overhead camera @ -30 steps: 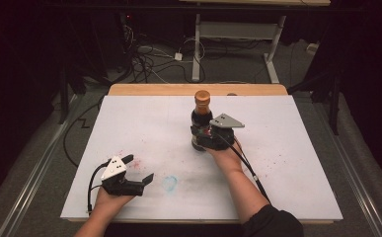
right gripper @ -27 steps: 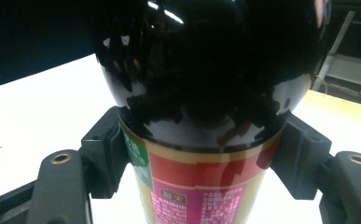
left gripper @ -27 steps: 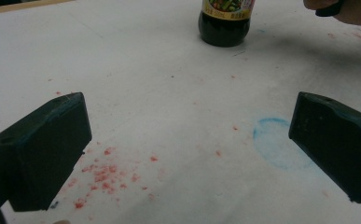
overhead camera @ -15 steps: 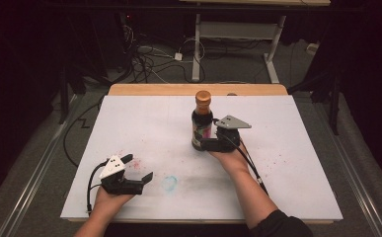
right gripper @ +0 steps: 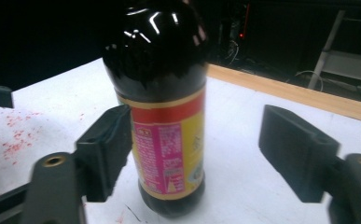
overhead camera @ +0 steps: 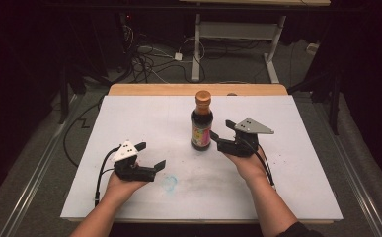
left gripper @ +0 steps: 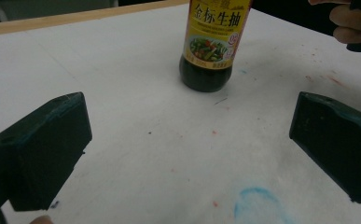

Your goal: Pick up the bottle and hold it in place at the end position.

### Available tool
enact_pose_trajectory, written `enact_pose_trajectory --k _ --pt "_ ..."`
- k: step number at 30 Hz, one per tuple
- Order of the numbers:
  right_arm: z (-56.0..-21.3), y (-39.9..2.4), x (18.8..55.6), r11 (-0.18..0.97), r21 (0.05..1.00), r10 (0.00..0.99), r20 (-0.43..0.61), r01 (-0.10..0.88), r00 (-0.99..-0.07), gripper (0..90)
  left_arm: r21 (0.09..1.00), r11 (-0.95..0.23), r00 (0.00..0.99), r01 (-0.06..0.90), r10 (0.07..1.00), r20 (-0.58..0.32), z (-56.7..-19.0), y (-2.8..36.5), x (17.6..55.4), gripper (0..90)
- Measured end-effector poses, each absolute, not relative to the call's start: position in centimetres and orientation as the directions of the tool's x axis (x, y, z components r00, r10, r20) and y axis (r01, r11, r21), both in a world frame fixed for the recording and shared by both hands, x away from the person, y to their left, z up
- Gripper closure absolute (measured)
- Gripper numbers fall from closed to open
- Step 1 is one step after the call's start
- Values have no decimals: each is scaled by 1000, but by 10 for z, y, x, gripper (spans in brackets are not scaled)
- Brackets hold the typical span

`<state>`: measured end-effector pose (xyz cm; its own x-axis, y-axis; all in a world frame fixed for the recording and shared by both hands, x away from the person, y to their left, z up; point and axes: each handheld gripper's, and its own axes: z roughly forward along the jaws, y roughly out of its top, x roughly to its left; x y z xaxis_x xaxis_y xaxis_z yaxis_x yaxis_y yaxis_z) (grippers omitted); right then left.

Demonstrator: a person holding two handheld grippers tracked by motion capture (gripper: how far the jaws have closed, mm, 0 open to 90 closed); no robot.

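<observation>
White table covering (overhead camera: pixel 129 118), speckled with red and blue paint, is carrying a single sauce bottle (overhead camera: pixel 201 123) standing upright just past its middle, long axis vertical. Sitting just beside the bottle at its four o'clock is the right gripper (overhead camera: pixel 217 140), plainly the nearer one; its jaws have just been closing yet are gaping apart, the bottle ahead of them toward the left pad, not squeezed. Well away at the bottle's seven o'clock, the left gripper (overhead camera: pixel 155 168) is hanging spread wide, holding nothing.
</observation>
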<state>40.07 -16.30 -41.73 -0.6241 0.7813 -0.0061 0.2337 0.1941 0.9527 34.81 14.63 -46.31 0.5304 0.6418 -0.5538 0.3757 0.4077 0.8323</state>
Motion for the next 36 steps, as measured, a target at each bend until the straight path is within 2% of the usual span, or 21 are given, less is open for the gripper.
enact_pose_trajectory --k 1,2,3,4,6,10,13,14,16,17,25,36 --pt "-417 -165 400 196 952 785 -8 236 -619 359 833 400 533 383 641 -553 -462 142 351 0" --pt "-417 -165 400 196 952 785 -8 236 -619 359 837 393 537 382 643 -547 -460 139 354 0" --pt "-416 -168 399 198 953 784 -14 228 -620 441 837 390 540 384 640 -546 -459 135 357 0" --pt "-416 -168 399 198 953 784 -14 228 -620 441 837 390 546 384 635 -547 -457 131 359 0" --pt "-415 -172 398 199 954 789 -19 225 -614 532 841 382 557 384 631 -541 -454 123 365 0" --pt "-413 -174 397 198 955 795 -26 219 -606 596 846 360 572 393 624 -532 -452 107 377 0" --pt "-410 -176 398 203 956 794 -34 212 -608 675 850 352 582 392 620 -526 -450 95 386 0" --pt "-409 -177 398 203 956 792 -34 211 -609 728 852 347 588 392 617 -523 -450 92 389 0" --pt "-408 -178 398 204 957 788 -34 208 -614 747 853 343 593 394 614 -521 -449 84 394 0" --pt "-407 -179 398 204 957 785 -33 208 -619 791 856 335 597 394 615 -515 -449 81 396 0" --pt "-404 -180 401 197 958 788 -27 210 -615 900 854 336 613 397 595 -519 -444 53 416 0" --pt "-398 -175 404 217 955 776 -44 201 -629 900 861 319 622 397 596 -508 -439 27 436 7"
